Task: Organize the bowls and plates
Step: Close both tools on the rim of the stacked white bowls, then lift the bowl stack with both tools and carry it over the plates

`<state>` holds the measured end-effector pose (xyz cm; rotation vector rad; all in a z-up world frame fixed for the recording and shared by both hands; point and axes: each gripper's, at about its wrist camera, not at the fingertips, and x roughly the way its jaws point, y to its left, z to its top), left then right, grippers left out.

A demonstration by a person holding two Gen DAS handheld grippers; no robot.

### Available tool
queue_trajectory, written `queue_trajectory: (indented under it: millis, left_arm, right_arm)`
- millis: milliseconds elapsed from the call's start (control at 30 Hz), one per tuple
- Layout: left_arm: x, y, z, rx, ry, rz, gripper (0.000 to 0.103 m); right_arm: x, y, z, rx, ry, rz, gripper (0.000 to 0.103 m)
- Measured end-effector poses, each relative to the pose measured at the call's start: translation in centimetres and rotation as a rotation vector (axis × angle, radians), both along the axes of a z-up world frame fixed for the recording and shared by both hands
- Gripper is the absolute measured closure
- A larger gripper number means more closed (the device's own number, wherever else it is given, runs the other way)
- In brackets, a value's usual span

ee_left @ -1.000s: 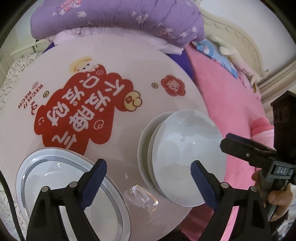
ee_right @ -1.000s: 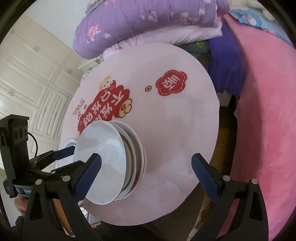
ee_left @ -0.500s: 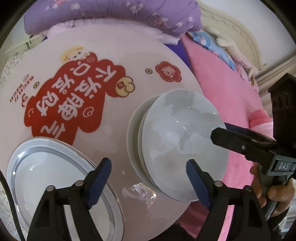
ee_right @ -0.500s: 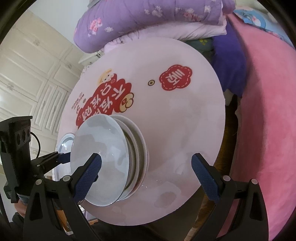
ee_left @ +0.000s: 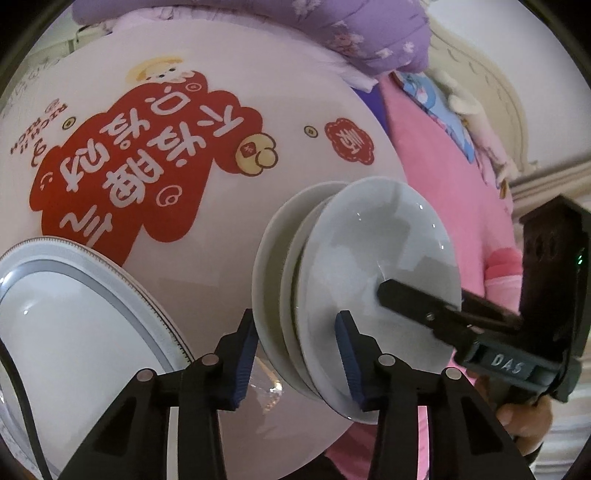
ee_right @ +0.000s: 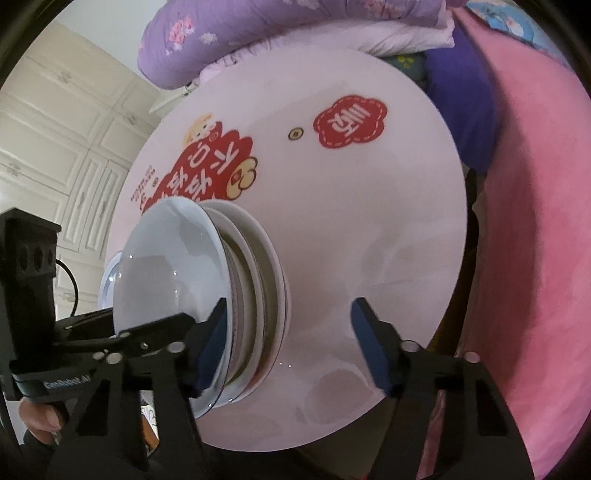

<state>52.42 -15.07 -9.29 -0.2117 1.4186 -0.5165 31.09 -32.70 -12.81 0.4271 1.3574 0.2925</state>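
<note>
A stack of white bowls and plates (ee_left: 369, 266) stands near the front edge of the round table (ee_left: 229, 74). It shows in the right wrist view too (ee_right: 177, 266). My left gripper (ee_left: 297, 354) has closed in around the near rims of the stack, one finger (ee_left: 242, 358) on the underside, the other inside the top bowl. My right gripper (ee_right: 288, 339) is half closed around the stack's rims from the other side; its left finger (ee_right: 212, 339) lies inside the top bowl. A large grey-rimmed plate (ee_left: 66, 325) lies to the left.
The table carries a red printed sticker (ee_left: 140, 162). A clear plastic scrap (ee_left: 266, 391) lies by the table edge. A pink bed (ee_right: 535, 221) and purple bedding (ee_right: 258, 33) surround the table. White cupboards (ee_right: 74, 140) stand at the left.
Both grippers moved in onto the stack and narrowed their jaws around its rims. The stack now looks tilted and closer to both cameras.
</note>
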Motion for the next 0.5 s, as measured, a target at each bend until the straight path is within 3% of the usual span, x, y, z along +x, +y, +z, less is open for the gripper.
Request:
queue_trajectory:
  millis: [133, 500]
  left_arm:
    - [0.1, 0.3, -0.1, -0.013, 0.013, 0.023, 0.068]
    - [0.1, 0.2, 0.8, -0.010, 0.022, 0.041, 0.071]
  right_arm:
    - [0.1, 0.5, 0.6, 0.044, -0.014, 0.007, 0.071]
    - [-0.1, 1.2, 1.8, -0.035, -0.012, -0.021, 0.071]
